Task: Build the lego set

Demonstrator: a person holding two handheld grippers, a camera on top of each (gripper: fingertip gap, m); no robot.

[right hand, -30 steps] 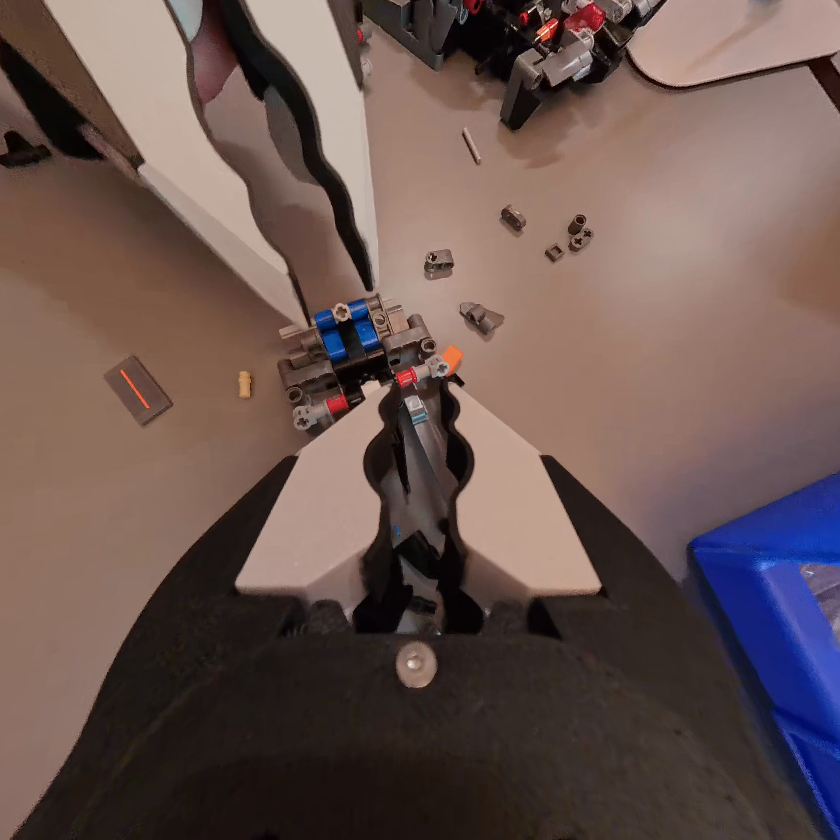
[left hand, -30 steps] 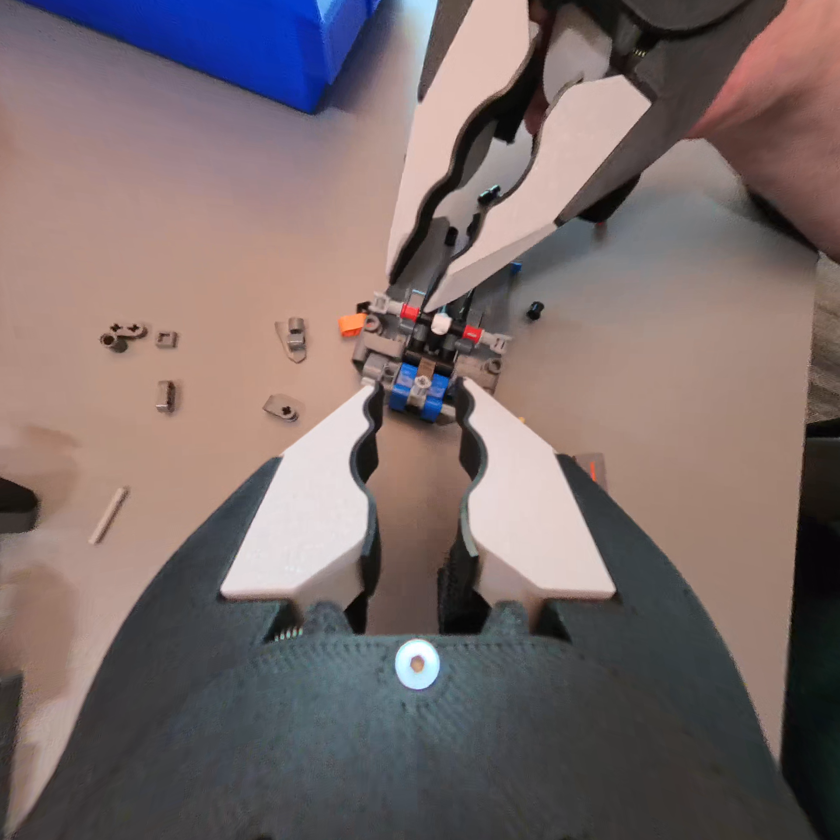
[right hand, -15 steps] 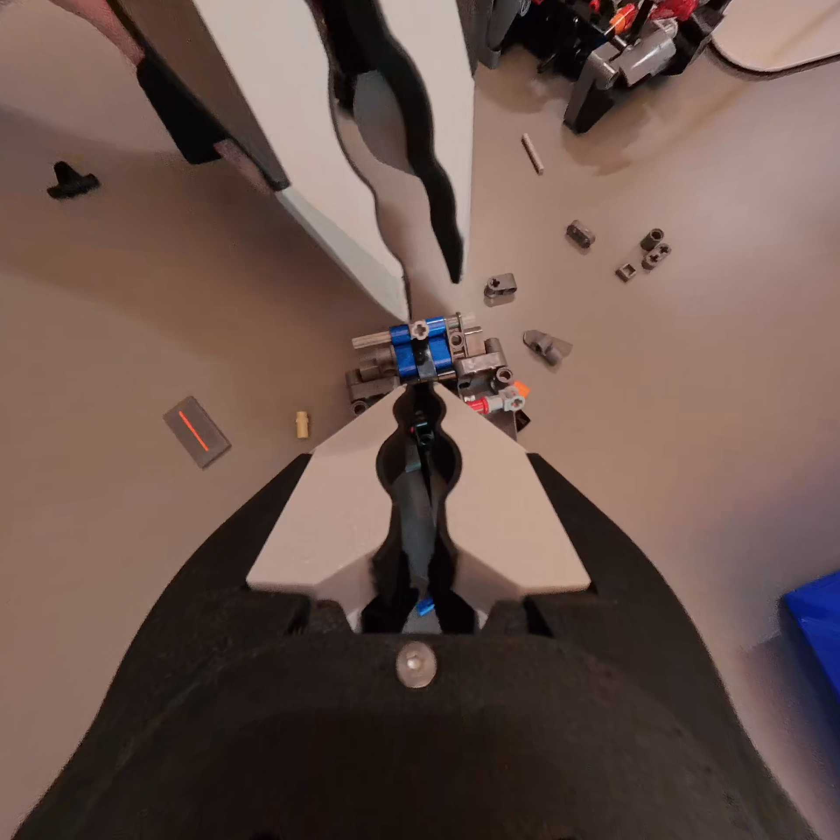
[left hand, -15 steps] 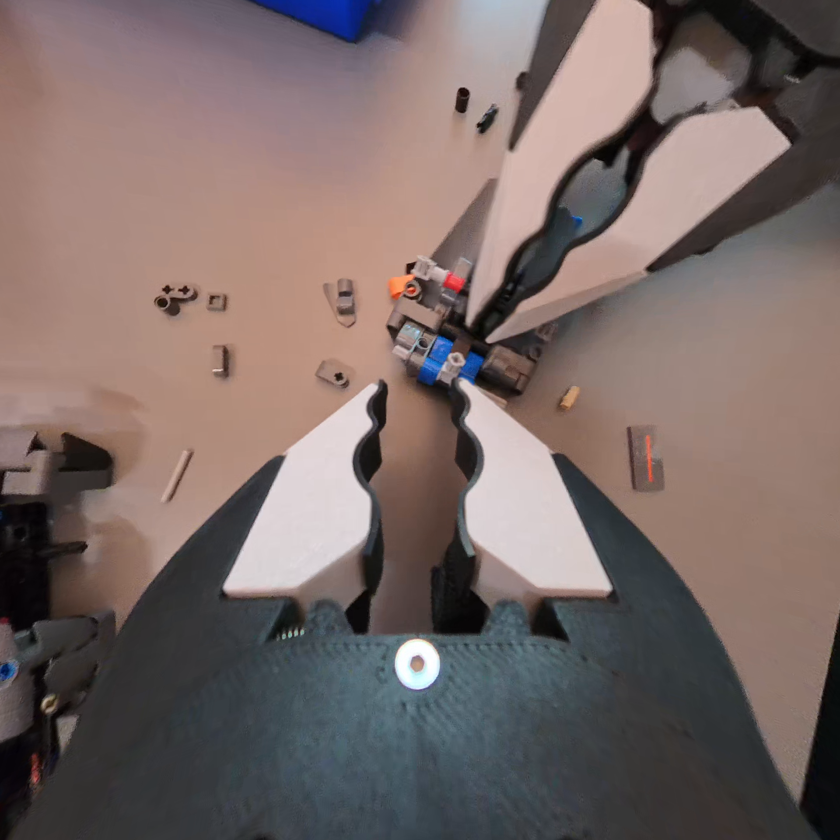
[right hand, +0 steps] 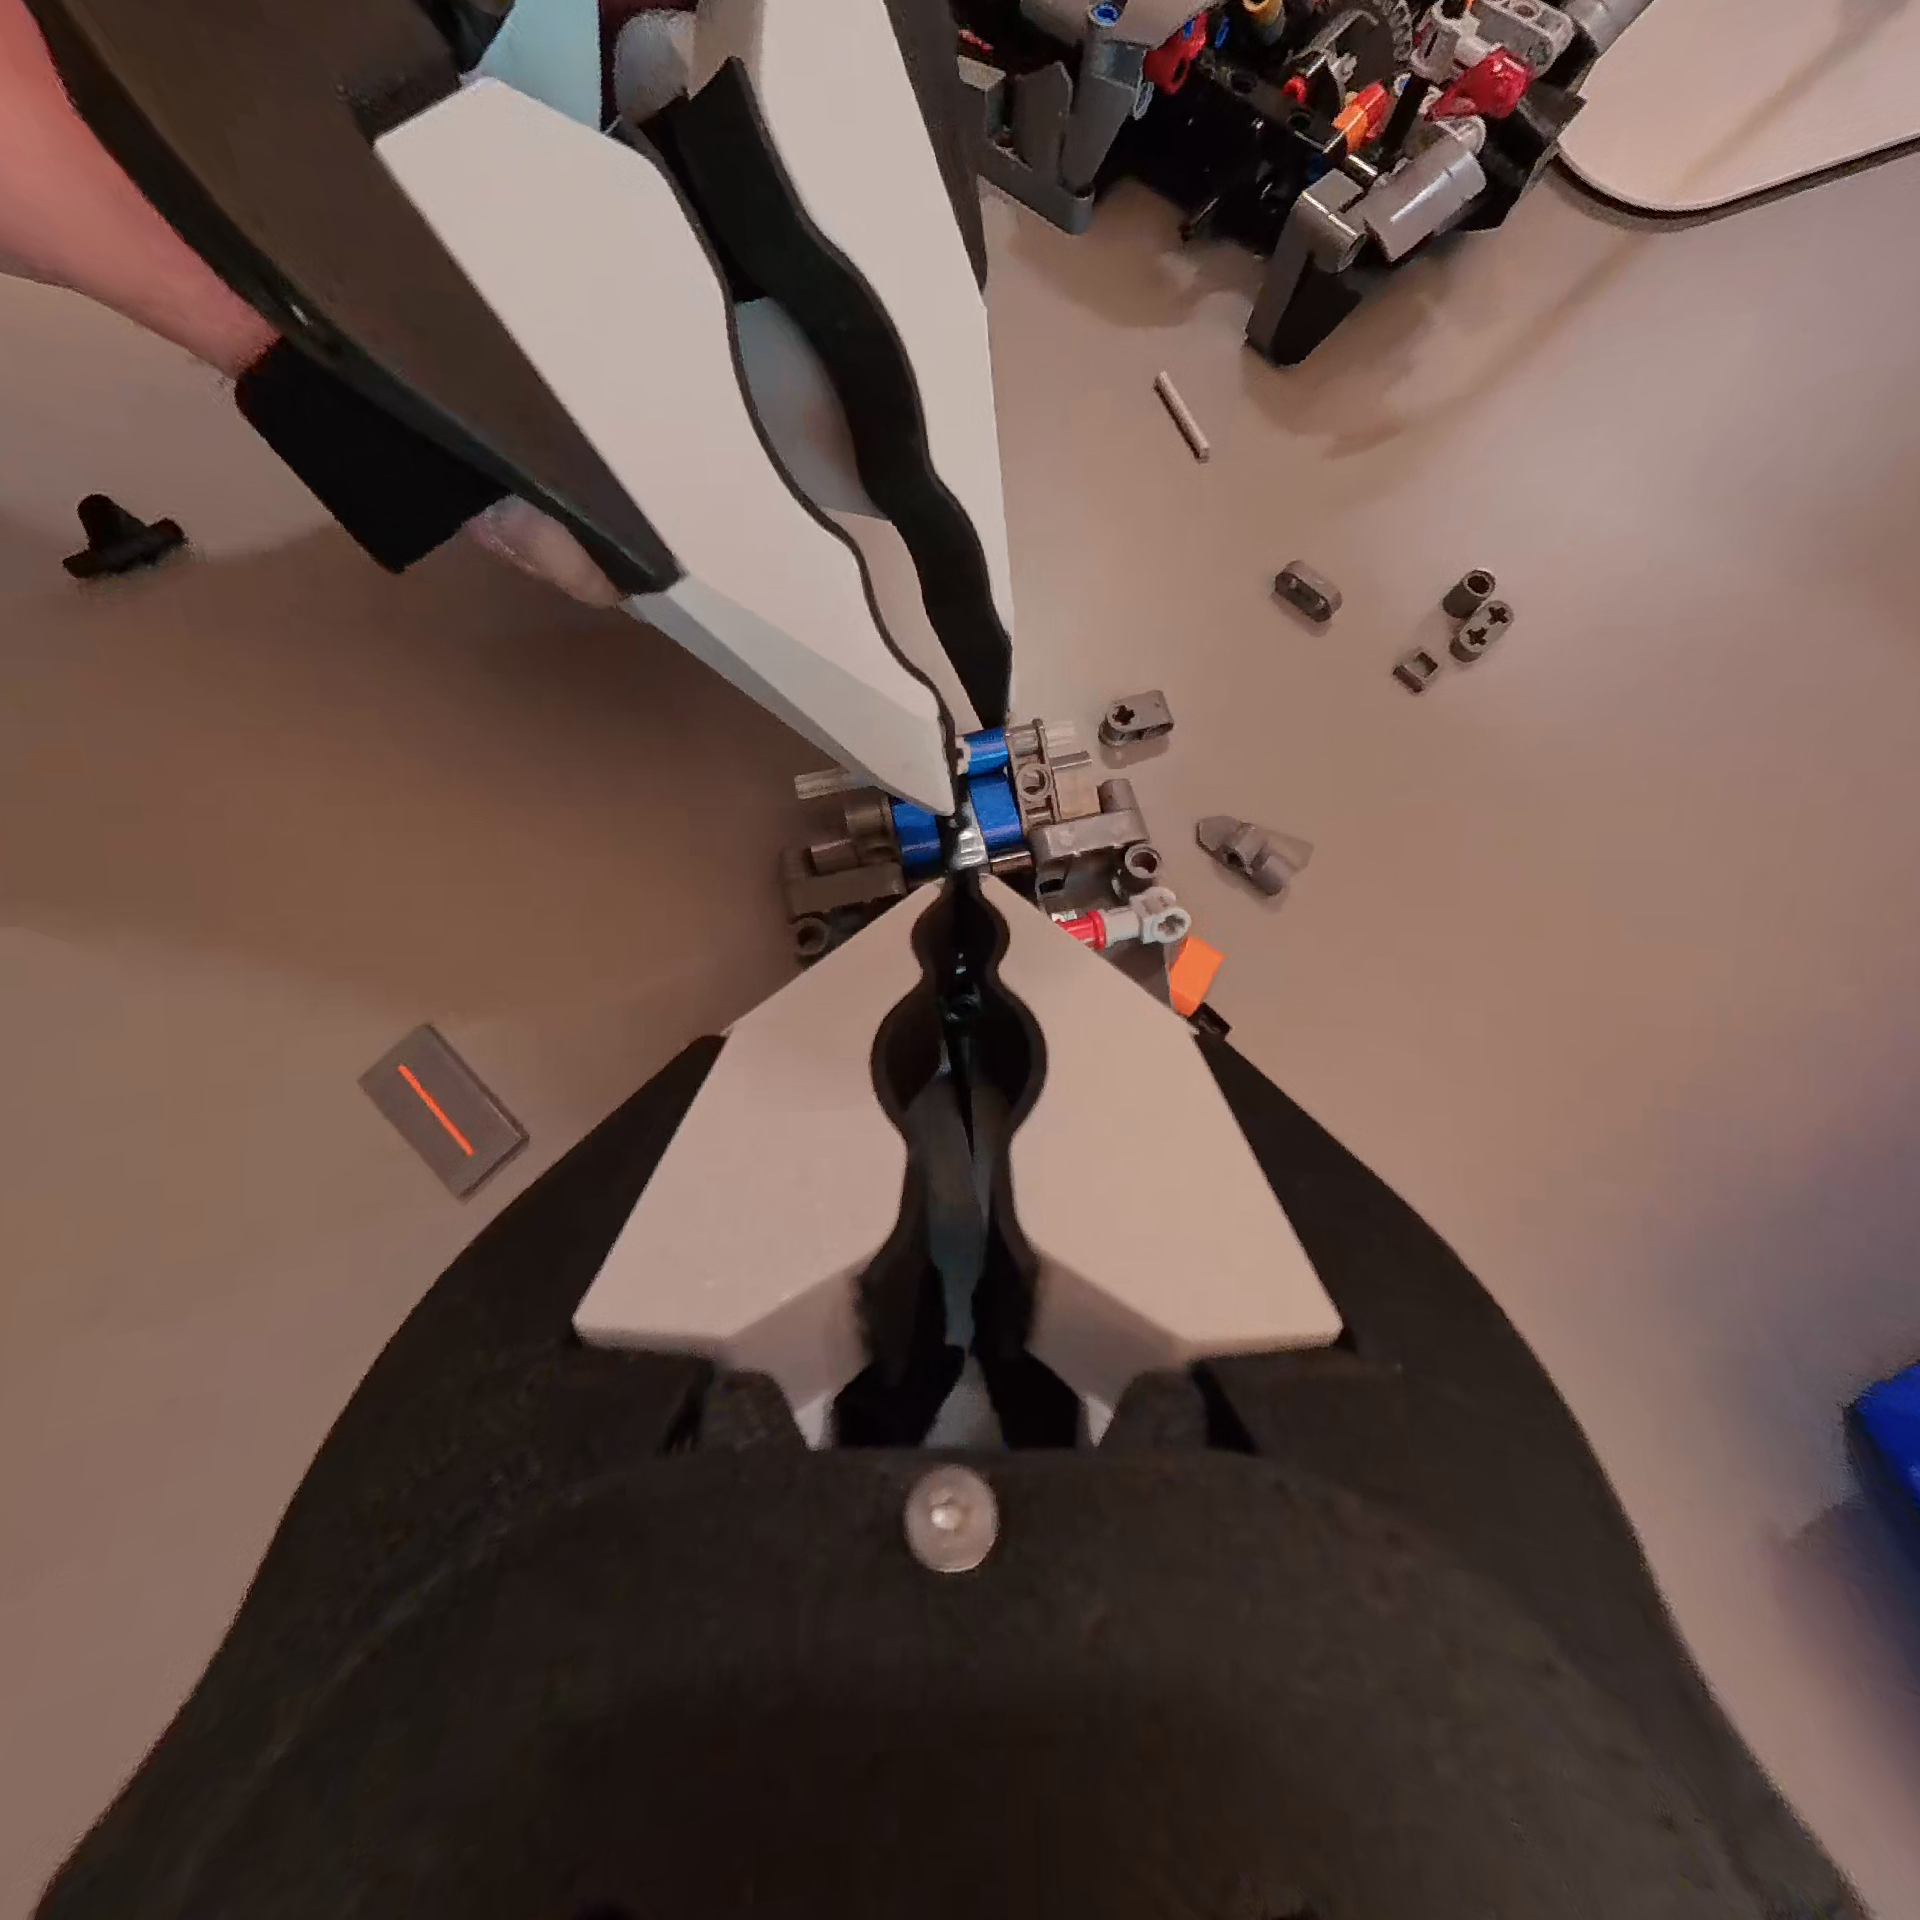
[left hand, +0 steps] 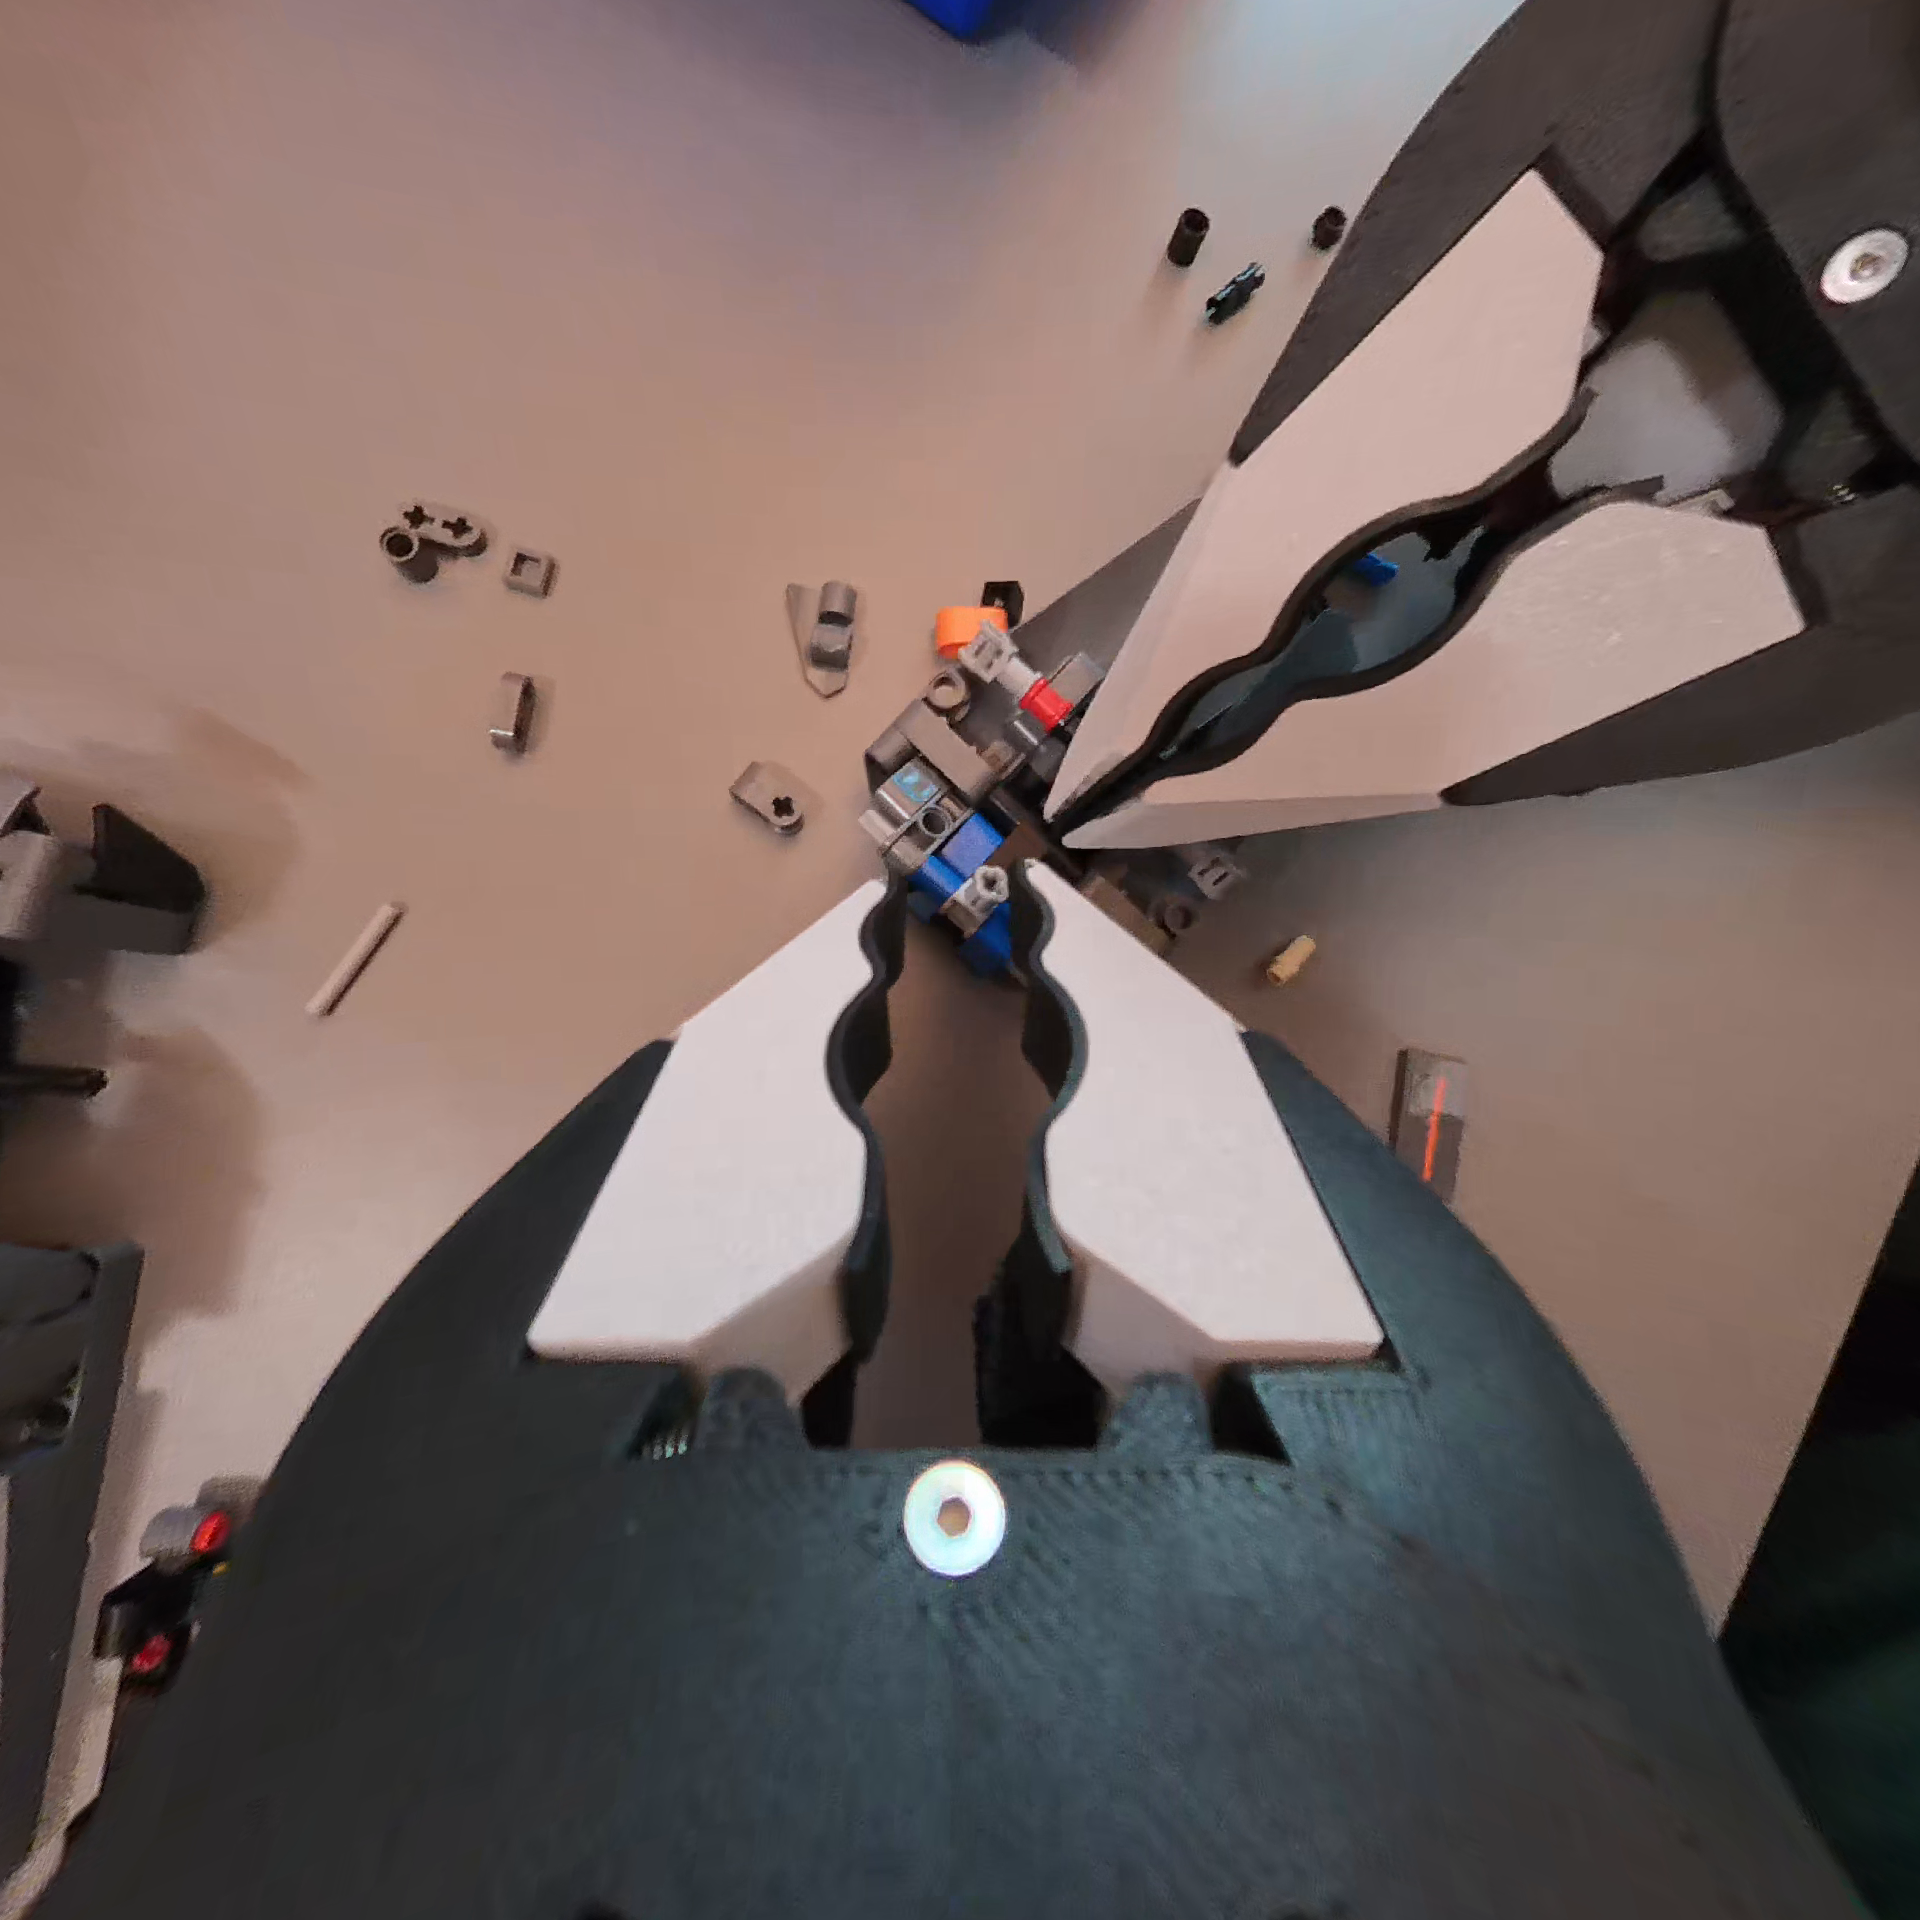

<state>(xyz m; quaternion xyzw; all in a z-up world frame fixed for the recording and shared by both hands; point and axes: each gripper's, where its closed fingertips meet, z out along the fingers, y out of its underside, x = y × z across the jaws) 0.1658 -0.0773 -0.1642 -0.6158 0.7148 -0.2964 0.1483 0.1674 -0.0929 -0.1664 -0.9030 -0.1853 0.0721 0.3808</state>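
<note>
A small lego block (left hand: 961,790) is pinched by the right gripper (right hand: 961,883) and bracketed by the left gripper (left hand: 956,899), jaws spread; loose pieces (left hand: 769,798) beside them suggest assembly remains unfinished.

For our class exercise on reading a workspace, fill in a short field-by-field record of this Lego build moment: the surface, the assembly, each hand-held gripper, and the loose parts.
surface: beige table
assembly: small grey and blue Lego sub-assembly lying on the table
left hand-held gripper: open, tips straddling the assembly's blue end
right hand-held gripper: shut on a dark part of the assembly
loose parts: grey connectors, grey axle, tan pin, grey tile with orange line
background: larger Lego build
</note>
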